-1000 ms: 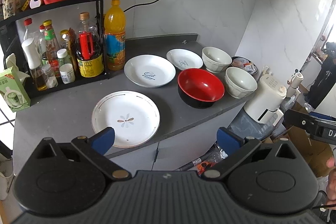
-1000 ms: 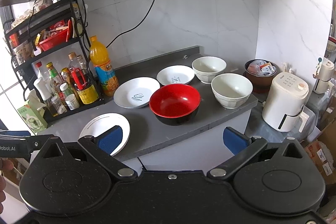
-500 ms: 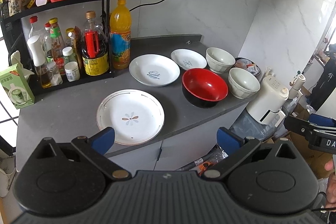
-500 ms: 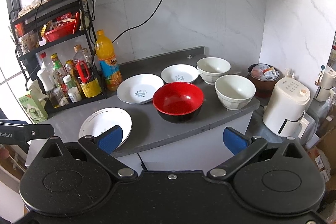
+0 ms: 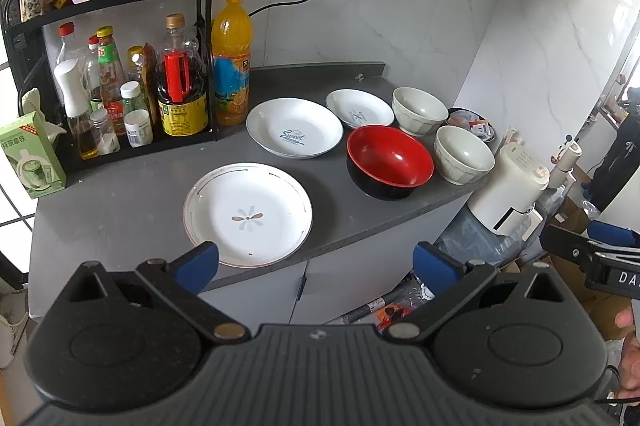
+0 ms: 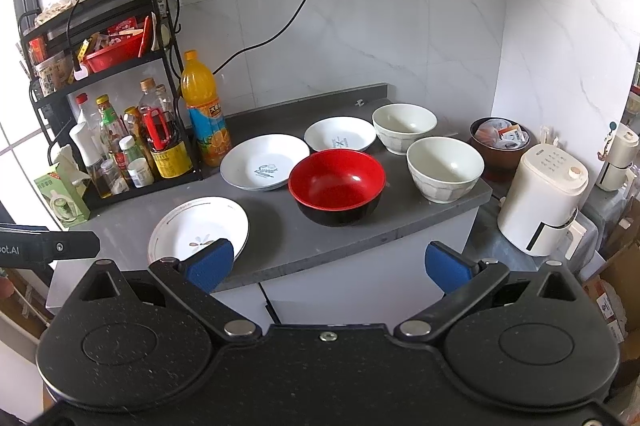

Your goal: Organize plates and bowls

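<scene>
On the grey counter (image 5: 120,210) lie a flower-marked white plate (image 5: 248,214) (image 6: 192,232), a white plate with "Sweet" lettering (image 5: 294,132) (image 6: 264,168), and a smaller white plate (image 5: 358,108) (image 6: 340,134). A red-and-black bowl (image 5: 390,160) (image 6: 336,184) stands beside two white bowls, one at the back (image 5: 418,110) (image 6: 404,122) and one near the counter's corner (image 5: 464,154) (image 6: 444,168). My left gripper (image 5: 316,262) hangs open before the counter's front edge, close to the flower plate. The right gripper (image 6: 328,264) is open too, below the red bowl. Neither holds anything.
A black rack (image 5: 112,78) with sauce bottles and a red basket fills the back left, with an orange juice bottle (image 5: 232,62) beside it. A green carton (image 5: 32,154) stands at the left edge. A white appliance (image 6: 540,198) and a brown bowl of packets (image 6: 500,138) sit right of the counter.
Both cameras have drifted slightly, so the dishes sit a little higher and further right in each view. Both grippers stay open and no dish has moved.
</scene>
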Tool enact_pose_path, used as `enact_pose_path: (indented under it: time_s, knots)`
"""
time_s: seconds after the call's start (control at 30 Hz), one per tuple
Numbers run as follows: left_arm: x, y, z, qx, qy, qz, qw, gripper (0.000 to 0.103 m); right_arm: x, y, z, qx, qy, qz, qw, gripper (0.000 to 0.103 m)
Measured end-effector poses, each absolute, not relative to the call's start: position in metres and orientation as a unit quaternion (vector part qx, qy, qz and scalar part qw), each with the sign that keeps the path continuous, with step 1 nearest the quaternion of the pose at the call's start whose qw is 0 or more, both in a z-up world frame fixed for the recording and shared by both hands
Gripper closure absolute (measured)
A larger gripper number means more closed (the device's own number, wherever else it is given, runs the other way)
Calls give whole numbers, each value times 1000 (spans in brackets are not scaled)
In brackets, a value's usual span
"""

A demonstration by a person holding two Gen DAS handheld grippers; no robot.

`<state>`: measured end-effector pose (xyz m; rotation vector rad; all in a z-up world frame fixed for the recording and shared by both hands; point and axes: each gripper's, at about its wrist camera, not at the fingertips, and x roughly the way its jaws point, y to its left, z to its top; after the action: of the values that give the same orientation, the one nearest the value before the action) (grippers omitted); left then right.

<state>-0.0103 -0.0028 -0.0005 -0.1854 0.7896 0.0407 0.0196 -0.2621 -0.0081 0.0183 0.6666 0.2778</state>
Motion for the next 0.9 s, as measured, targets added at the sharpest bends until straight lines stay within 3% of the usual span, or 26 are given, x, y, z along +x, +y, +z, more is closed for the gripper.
enact_pose_path:
  time_s: [0.9]
  knots:
    - [-4,-10,-1,-95,384,24,918,1,33,-269,-13,15,331,142,933,0]
